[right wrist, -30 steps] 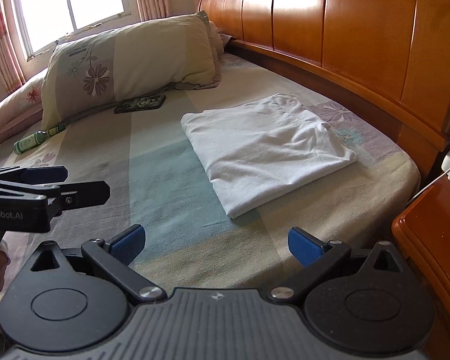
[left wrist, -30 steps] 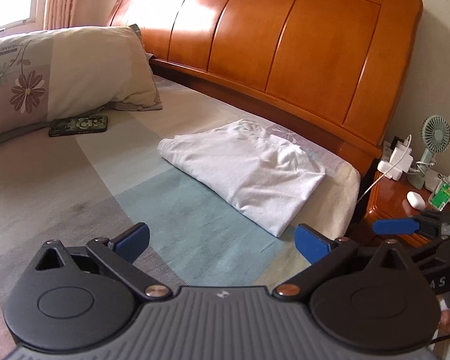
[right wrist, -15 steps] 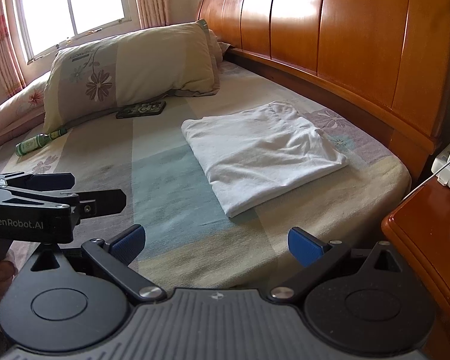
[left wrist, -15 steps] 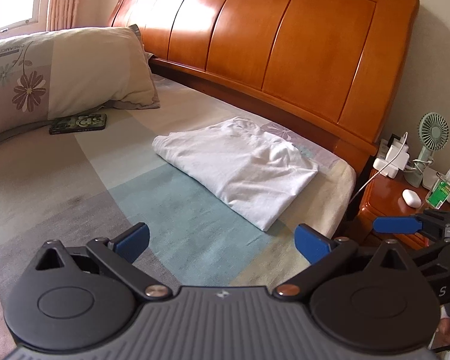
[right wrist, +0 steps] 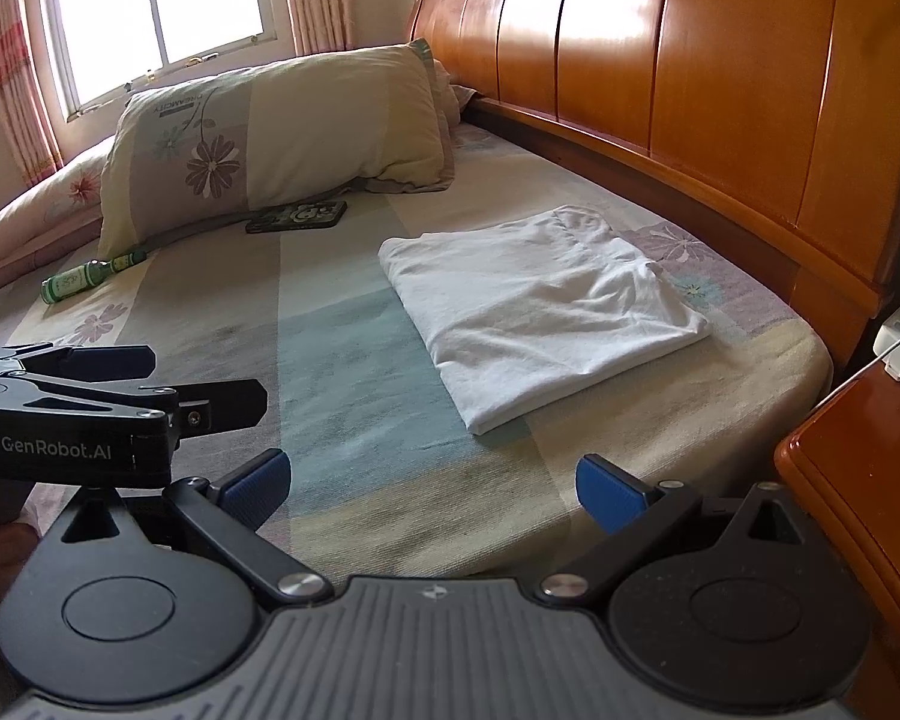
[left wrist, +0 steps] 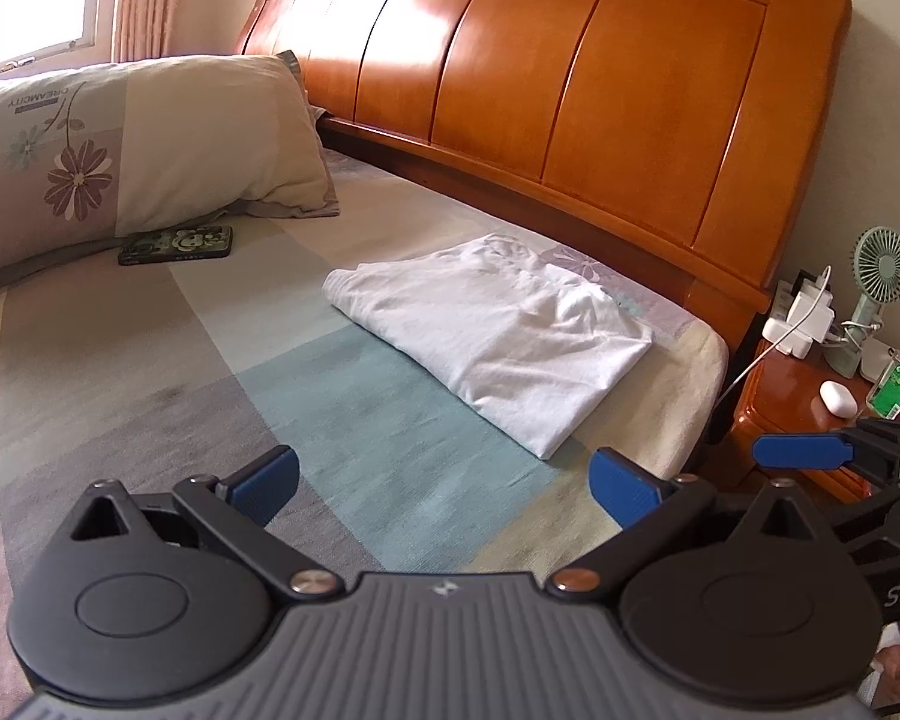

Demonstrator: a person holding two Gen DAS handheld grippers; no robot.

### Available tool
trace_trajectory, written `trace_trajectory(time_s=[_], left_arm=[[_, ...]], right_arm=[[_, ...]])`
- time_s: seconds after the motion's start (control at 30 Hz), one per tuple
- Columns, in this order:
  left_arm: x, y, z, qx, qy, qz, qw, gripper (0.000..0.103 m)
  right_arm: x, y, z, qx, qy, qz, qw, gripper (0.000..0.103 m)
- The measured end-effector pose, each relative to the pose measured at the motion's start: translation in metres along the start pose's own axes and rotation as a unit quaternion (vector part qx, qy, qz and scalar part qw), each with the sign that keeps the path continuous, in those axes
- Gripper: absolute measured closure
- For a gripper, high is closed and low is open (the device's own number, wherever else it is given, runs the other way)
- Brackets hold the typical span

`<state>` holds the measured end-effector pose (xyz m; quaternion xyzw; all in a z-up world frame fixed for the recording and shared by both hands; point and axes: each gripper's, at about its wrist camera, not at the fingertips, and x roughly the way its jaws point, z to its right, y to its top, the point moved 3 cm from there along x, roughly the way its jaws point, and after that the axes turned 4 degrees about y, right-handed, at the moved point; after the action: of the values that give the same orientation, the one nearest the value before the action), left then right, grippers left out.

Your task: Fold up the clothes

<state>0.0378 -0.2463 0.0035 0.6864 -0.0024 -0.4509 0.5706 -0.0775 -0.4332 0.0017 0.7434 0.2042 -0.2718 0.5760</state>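
In the middle of both views we see a white cotton garment folded into a flat rectangle [left wrist: 498,336] [right wrist: 540,306], lying on the striped grey, teal and cream bedsheet [left wrist: 150,372] [right wrist: 342,372] near the polished orange wooden headboard [left wrist: 570,72] [right wrist: 720,60]. Our left gripper [left wrist: 444,480] sits at the bottom of its frame with its blue-padded fingers spread wide and nothing between them, well short of the garment. Our right gripper [right wrist: 432,480] is likewise wide apart and empty at the bottom of its own frame. At the upper left a cream pillow with purple flower print [left wrist: 138,144] [right wrist: 282,132] leans by the headboard, with a dark patterned phone case [left wrist: 177,244] [right wrist: 297,217] just in front of it. A small green bottle [right wrist: 84,276] lies at the left of the right view. At the far right of the left view a wooden nightstand [left wrist: 798,396] carries a pale green desk fan [left wrist: 879,276].
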Motion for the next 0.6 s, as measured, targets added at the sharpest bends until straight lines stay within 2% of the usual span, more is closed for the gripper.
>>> trace_trajectory(time_s=[0.23, 0.33, 0.6], left_arm=[[0.003, 0.001, 0.0, 0.002, 0.004, -0.003, 1.0, 0.001], [0.003, 0.002, 0.001, 0.013, 0.017, 0.003, 0.9998, 0.001], [0.003, 0.005, -0.003, 0.014, 0.022, 0.001, 0.9997, 0.001]], right_arm=[[0.003, 0.001, 0.001, 0.001, 0.0, -0.003, 1.0, 0.0], [0.005, 0.001, 0.002, -0.002, 0.0, -0.006, 1.0, 0.0], [0.008, 0.003, 0.019, 0.01, -0.036, -0.006, 0.999, 0.0]])
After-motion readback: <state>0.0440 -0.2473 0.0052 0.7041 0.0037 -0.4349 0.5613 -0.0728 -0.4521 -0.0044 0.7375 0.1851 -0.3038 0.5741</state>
